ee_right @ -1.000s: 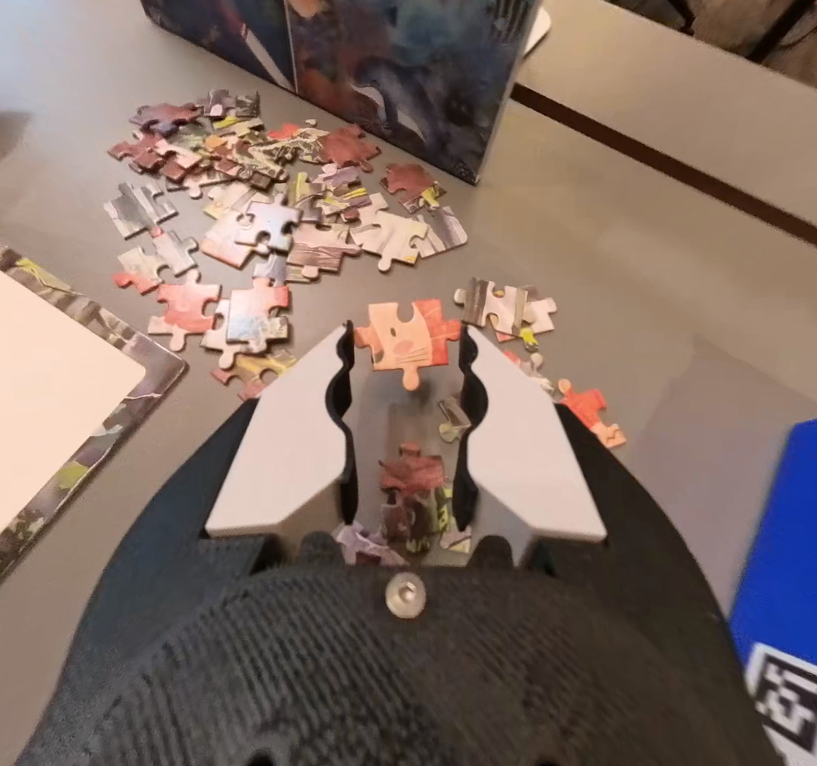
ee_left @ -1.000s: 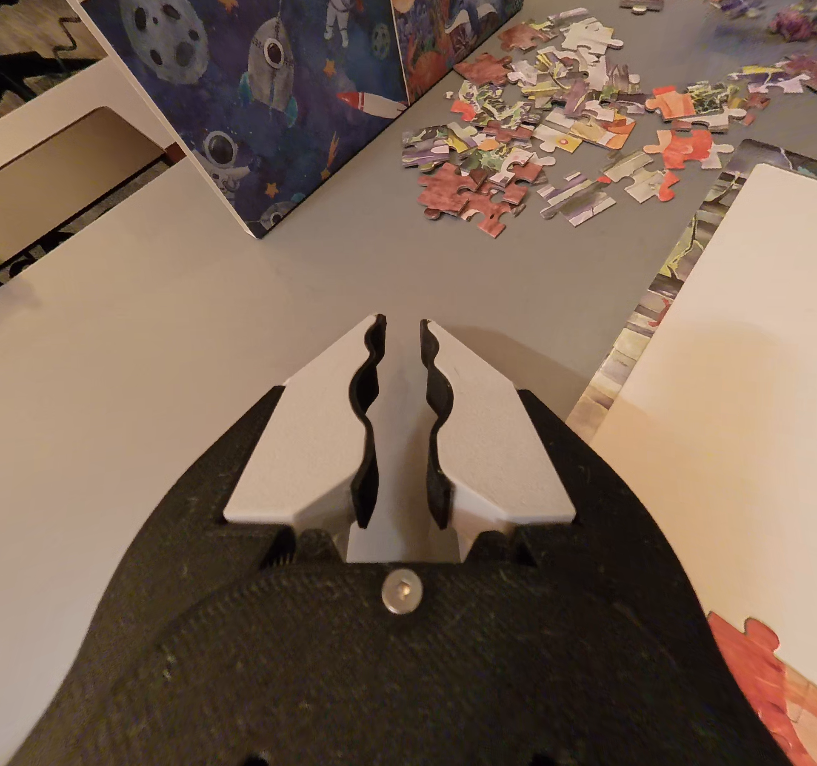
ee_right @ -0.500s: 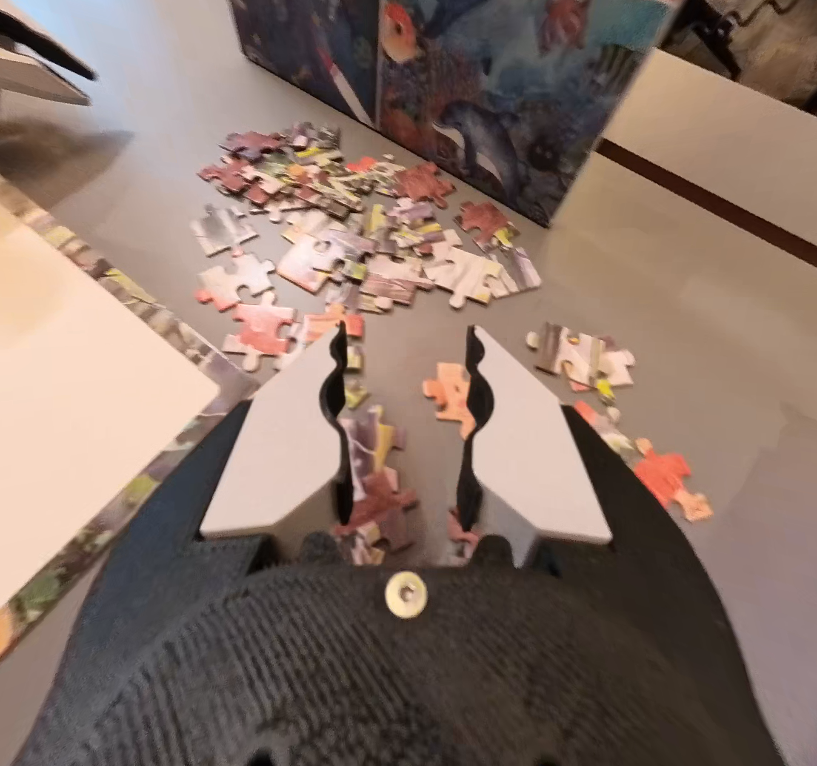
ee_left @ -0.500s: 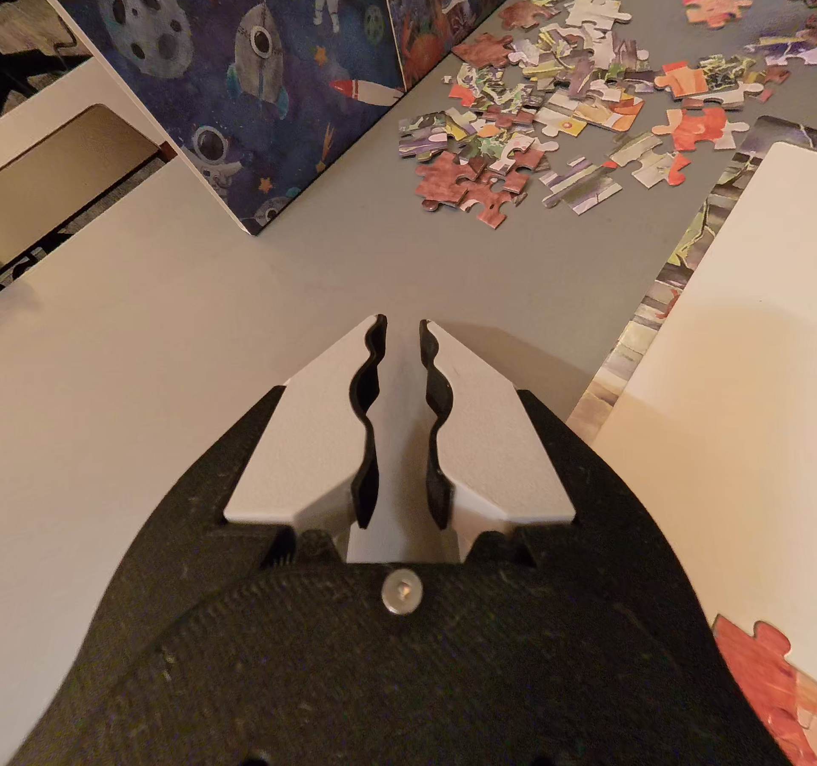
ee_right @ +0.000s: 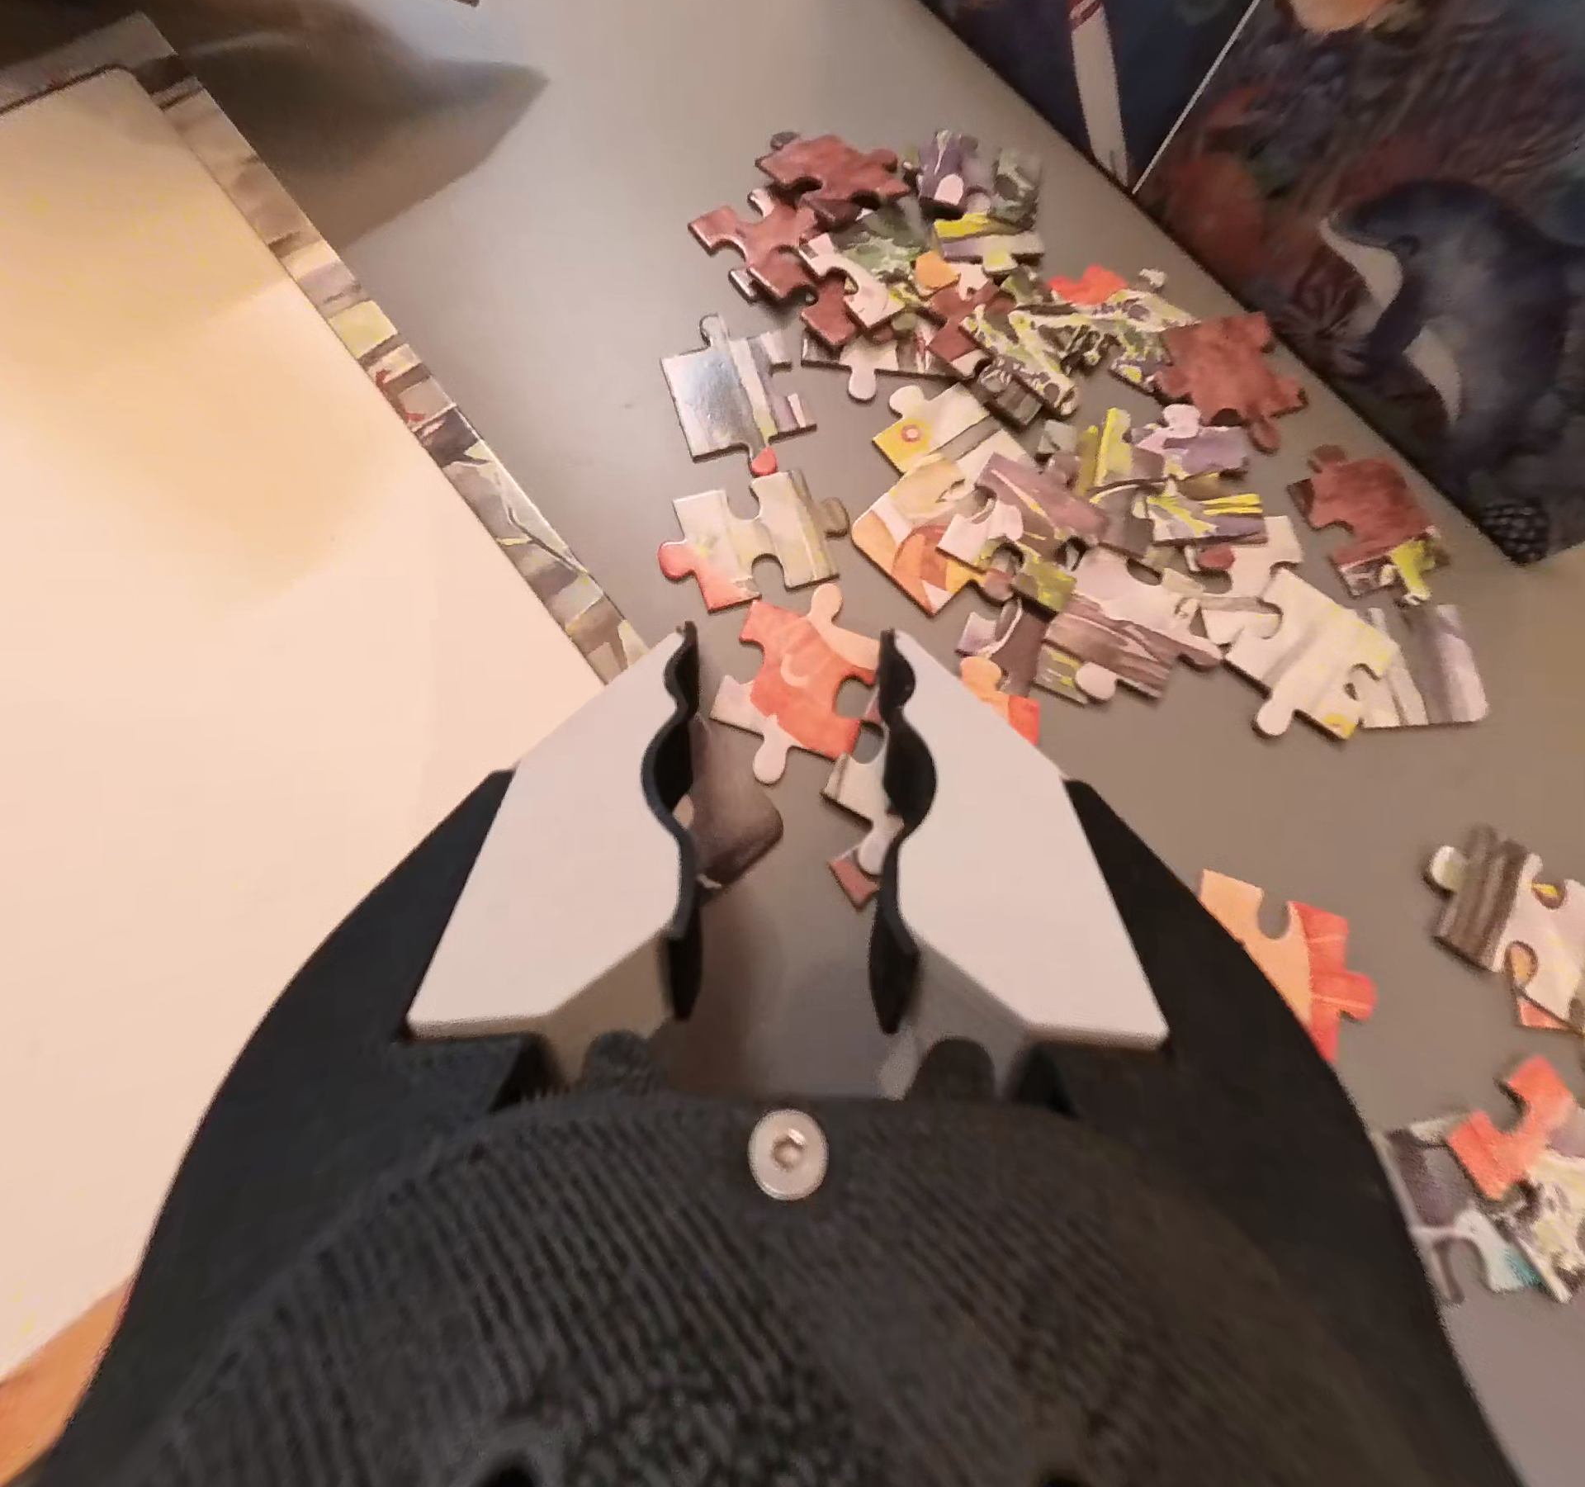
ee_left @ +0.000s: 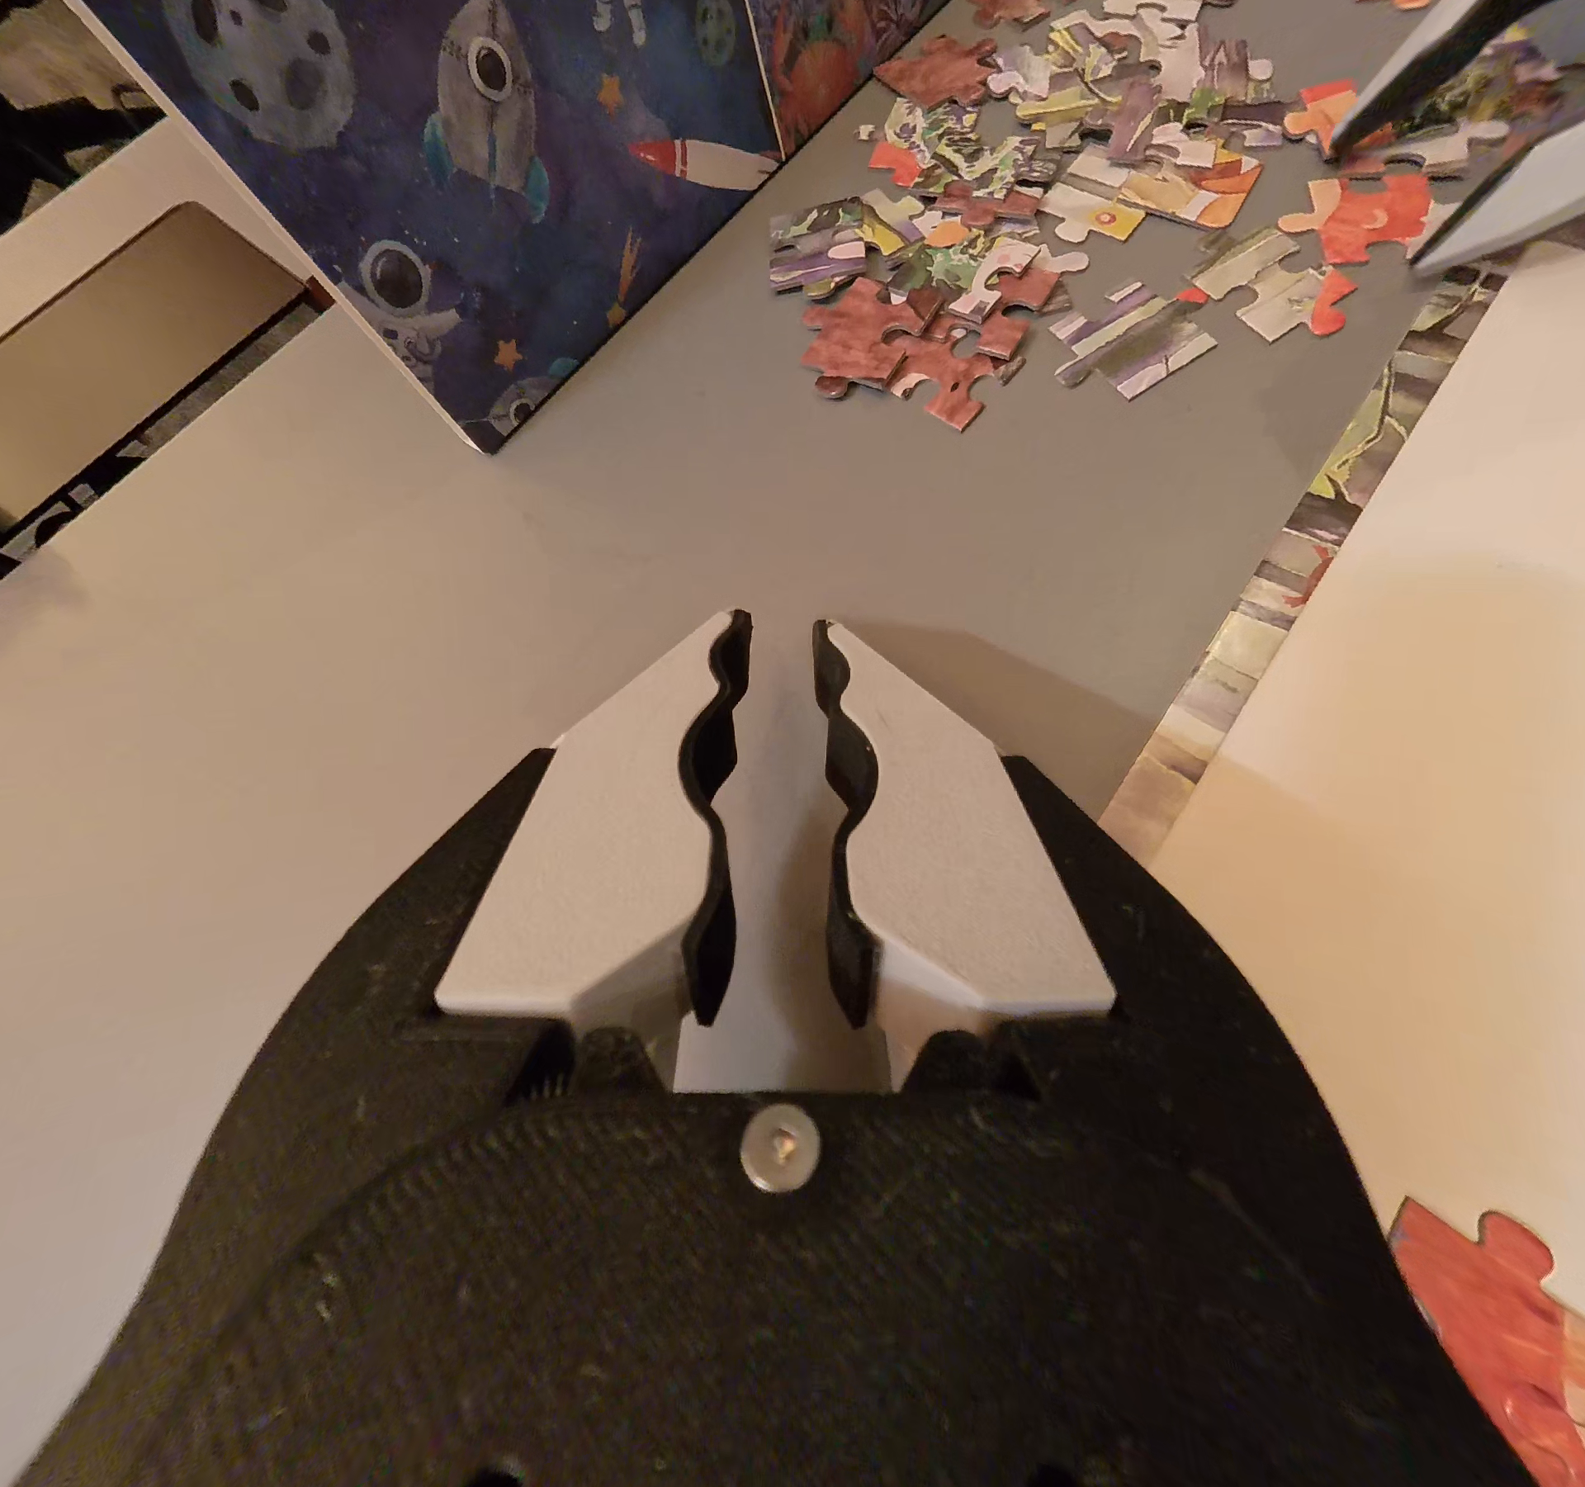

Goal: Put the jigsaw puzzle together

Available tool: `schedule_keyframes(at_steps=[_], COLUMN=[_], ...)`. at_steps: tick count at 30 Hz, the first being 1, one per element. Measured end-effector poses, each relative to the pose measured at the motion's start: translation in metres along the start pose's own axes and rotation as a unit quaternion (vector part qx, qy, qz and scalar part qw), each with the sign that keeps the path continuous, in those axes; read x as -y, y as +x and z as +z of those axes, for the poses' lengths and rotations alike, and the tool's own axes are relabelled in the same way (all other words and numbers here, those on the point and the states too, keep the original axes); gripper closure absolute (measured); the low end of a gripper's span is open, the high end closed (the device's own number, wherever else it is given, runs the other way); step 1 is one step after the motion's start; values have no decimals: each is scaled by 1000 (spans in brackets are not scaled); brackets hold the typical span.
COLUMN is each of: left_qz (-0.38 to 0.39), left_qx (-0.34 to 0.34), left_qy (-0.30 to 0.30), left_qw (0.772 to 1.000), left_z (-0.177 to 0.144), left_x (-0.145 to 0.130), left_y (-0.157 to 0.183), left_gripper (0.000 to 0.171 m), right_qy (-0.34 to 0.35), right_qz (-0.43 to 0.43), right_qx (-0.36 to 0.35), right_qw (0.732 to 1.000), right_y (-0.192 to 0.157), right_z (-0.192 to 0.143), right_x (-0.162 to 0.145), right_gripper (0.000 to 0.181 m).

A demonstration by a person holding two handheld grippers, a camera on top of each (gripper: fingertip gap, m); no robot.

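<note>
Loose puzzle pieces (ee_left: 1029,185) lie in a heap on the grey table; the heap also shows in the right wrist view (ee_right: 1055,434). The puzzle board (ee_left: 1286,588) has a white middle and a printed border (ee_right: 480,451), with a red-orange piece (ee_left: 1501,1326) set in its near corner. My right gripper (ee_right: 785,639) is open and low over the table, its tips on either side of an orange-red piece (ee_right: 802,687) beside the board's edge. It also shows in the left wrist view (ee_left: 1377,202). My left gripper (ee_left: 780,631) is empty over bare table left of the board, its jaws a narrow gap apart.
A tall box (ee_left: 429,159) printed with space and sea pictures stands behind the heap, and shows in the right wrist view too (ee_right: 1372,159). More pieces (ee_right: 1286,948) lie scattered to the right. The table edge and a chair (ee_left: 129,313) are at far left. Across from one pair of fingers to the other is roughly 20 cm. From my right tips it is roughly 7 cm to the printed border (ee_right: 480,451); from my left, 12 cm. It is also in sight in the left wrist view (ee_left: 1317,491). The red-orange piece (ee_left: 1501,1326) sits 15 cm or so from the ends of my left fingers.
My right gripper has swung left from the scattered pieces to the board's edge and now straddles an orange-red piece; it has come into the left wrist view. My left gripper has barely moved.
</note>
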State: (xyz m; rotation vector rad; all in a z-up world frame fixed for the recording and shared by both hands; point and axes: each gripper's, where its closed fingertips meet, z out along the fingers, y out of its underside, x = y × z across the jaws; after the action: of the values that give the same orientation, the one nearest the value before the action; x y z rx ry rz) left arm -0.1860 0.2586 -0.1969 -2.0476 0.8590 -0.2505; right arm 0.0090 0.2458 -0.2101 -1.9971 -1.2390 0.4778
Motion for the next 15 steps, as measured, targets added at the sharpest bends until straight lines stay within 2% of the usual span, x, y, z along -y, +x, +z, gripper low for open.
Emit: schedule_keyframes(at_steps=[4, 7, 15], left_qz=[0, 1, 5], left_qx=[0, 1, 2], left_qy=[-1, -1, -2], left_qw=[1000, 1000, 1000], left_z=[0, 0, 0], left_x=[0, 0, -1], left_y=[0, 0, 1], left_gripper=[158, 158, 159], right_qy=[-8, -4, -11], right_qz=[29, 47, 48], right_qx=[7, 1, -11], right_qw=[1000, 999, 999], right_y=[0, 3, 4], right_z=[4, 3, 2], right_x=[-2, -4, -5], right_gripper=[141, 151, 151])
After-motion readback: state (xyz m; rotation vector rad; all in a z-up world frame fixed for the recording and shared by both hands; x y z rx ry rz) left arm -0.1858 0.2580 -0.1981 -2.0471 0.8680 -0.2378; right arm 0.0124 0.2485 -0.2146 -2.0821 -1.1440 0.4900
